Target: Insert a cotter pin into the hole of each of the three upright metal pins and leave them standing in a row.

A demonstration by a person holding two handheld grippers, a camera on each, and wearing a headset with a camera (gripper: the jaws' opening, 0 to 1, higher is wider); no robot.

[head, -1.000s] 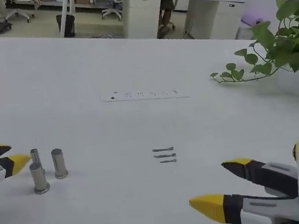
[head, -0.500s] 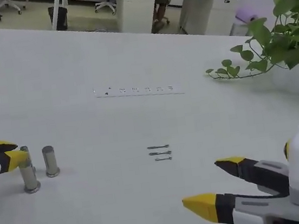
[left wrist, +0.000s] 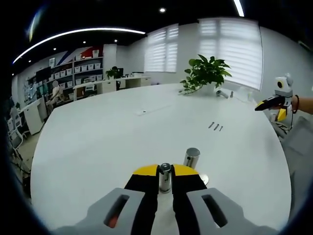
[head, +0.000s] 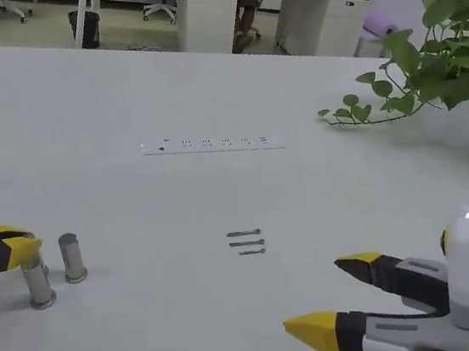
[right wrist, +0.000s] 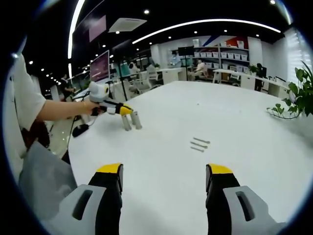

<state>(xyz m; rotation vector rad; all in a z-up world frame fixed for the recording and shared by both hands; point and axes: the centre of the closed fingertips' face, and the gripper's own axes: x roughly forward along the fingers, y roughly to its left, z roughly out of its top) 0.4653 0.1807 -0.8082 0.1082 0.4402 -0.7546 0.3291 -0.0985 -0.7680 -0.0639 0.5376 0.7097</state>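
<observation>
Three cotter pins (head: 247,242) are laid side by side near the middle of the table (head: 122,95), well apart from the upright metal pins (head: 72,257) grouped towards its left edge. One metal pin (left wrist: 165,177) is clamped in the left gripper (left wrist: 165,170). The right gripper (right wrist: 164,176) is held with its jaws wide apart above the near edge. If the clamped pin is dragged sideways, its close neighbours could be toppled.

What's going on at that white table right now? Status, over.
Left gripper shut on one metal pin. Right gripper open, empty. Three cotter pins loose on table, none inserted. Nothing in the way.
</observation>
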